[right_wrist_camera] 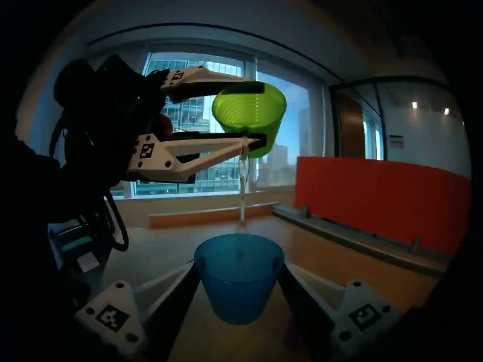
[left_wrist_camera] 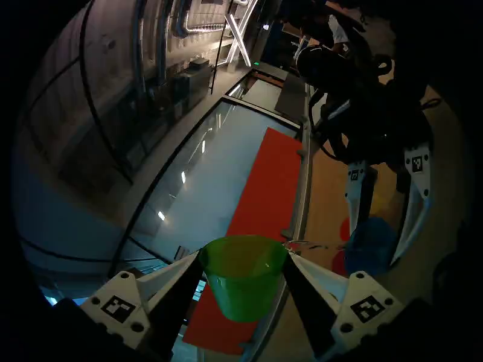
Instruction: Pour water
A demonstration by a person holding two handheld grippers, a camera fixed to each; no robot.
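Pour step in progress: left gripper (left_wrist_camera: pixel 243 268) is clamping the tilted green cup (left_wrist_camera: pixel 244 289); water stream (right_wrist_camera: pixel 243 193) is falling from 12 o'clock into the blue cup (right_wrist_camera: pixel 238 289), which right gripper (right_wrist_camera: pixel 238 271) is gripping. Next likely: watching fill, righting green cup

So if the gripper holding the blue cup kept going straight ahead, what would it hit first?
Probably the water stream falling into its blue cup. The green cup and the left gripper hang higher, so the right gripper would likely pass beneath them towards the window ledge, though depth is unclear.
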